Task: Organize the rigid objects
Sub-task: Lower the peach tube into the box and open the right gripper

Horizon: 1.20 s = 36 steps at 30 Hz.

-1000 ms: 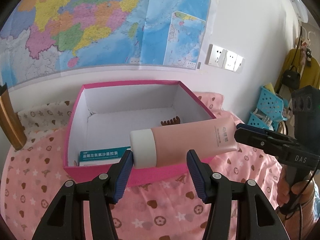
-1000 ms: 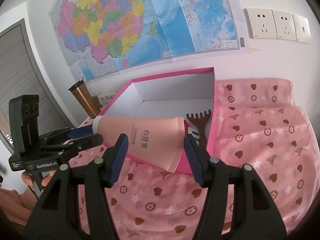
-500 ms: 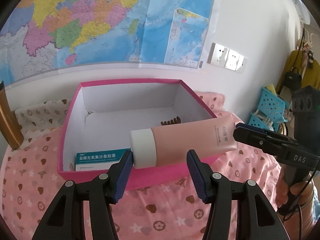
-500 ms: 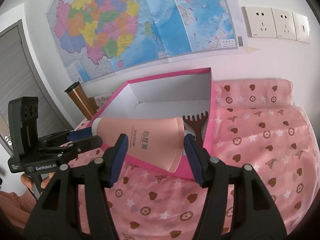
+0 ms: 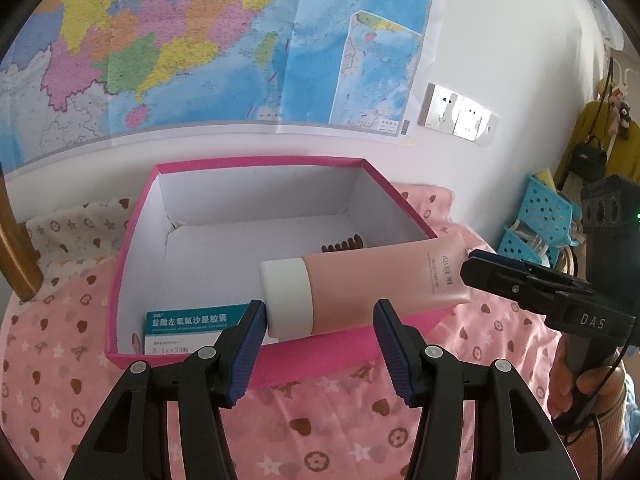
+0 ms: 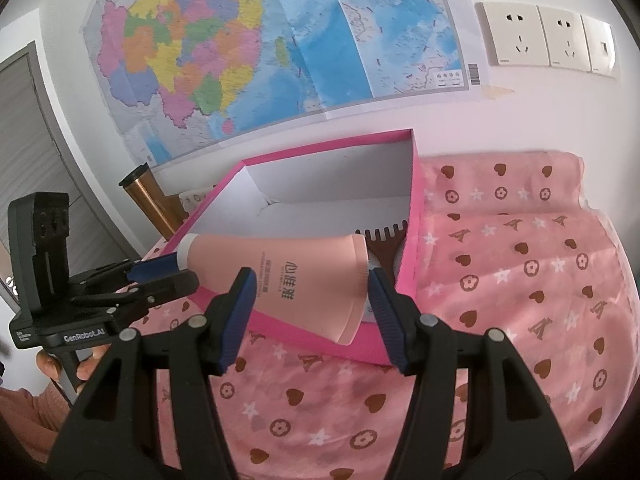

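A pink tube with a white cap (image 5: 372, 280) hangs level over the front of an open pink box (image 5: 256, 368). My right gripper (image 6: 310, 312) is shut on the tube's flat end (image 6: 304, 280). My left gripper (image 5: 320, 338) is open, its left pad (image 5: 250, 336) touching the cap and its right pad (image 5: 390, 340) apart from the tube. In the right wrist view the left gripper (image 6: 160, 276) sits at the cap end. Inside the box lie a teal-and-white medicine carton (image 5: 180, 328) and a brown comb (image 6: 384, 244).
The box (image 6: 416, 208) sits on a pink heart-patterned cloth (image 6: 520, 280). A copper cylinder (image 6: 152, 204) stands left of the box. A map and wall sockets (image 6: 548, 40) are behind. Blue baskets (image 5: 536, 220) stand at the far right.
Both grippers and the tube have moved closer over the box, which looks nearer and lower. The right grip on the tube is unchanged; the left gripper stays open at the cap.
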Each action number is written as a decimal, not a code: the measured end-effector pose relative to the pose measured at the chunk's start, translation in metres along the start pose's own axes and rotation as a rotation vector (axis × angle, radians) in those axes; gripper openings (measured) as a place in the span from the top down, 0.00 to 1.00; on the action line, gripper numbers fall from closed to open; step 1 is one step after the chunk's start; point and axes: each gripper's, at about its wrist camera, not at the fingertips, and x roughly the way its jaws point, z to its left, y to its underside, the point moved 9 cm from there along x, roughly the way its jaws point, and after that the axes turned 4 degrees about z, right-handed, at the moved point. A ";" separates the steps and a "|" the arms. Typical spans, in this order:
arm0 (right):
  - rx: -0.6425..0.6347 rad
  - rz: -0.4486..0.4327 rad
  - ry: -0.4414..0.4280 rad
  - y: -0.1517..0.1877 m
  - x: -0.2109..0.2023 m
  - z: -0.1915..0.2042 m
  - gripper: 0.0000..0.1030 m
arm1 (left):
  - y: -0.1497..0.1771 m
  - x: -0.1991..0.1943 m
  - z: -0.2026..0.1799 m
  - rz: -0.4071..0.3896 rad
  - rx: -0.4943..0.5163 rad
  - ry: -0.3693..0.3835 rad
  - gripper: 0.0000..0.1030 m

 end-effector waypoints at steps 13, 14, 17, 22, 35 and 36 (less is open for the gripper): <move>0.000 0.013 0.011 -0.002 0.007 -0.005 0.41 | -0.004 0.010 0.002 0.016 -0.005 -0.007 0.46; 0.001 0.014 0.012 -0.002 0.008 -0.006 0.41 | -0.004 0.011 0.002 0.017 -0.004 -0.008 0.46; 0.001 0.018 0.015 -0.002 0.011 -0.008 0.41 | -0.004 0.013 0.003 0.022 -0.008 -0.008 0.46; 0.001 0.020 0.017 -0.003 0.012 -0.009 0.41 | -0.005 0.017 0.004 0.031 -0.016 -0.004 0.46; -0.006 0.038 0.030 -0.004 0.021 -0.013 0.41 | -0.004 0.027 0.009 0.053 -0.024 -0.014 0.46; -0.008 0.039 0.032 -0.004 0.021 -0.013 0.41 | -0.004 0.029 0.009 0.057 -0.025 -0.016 0.46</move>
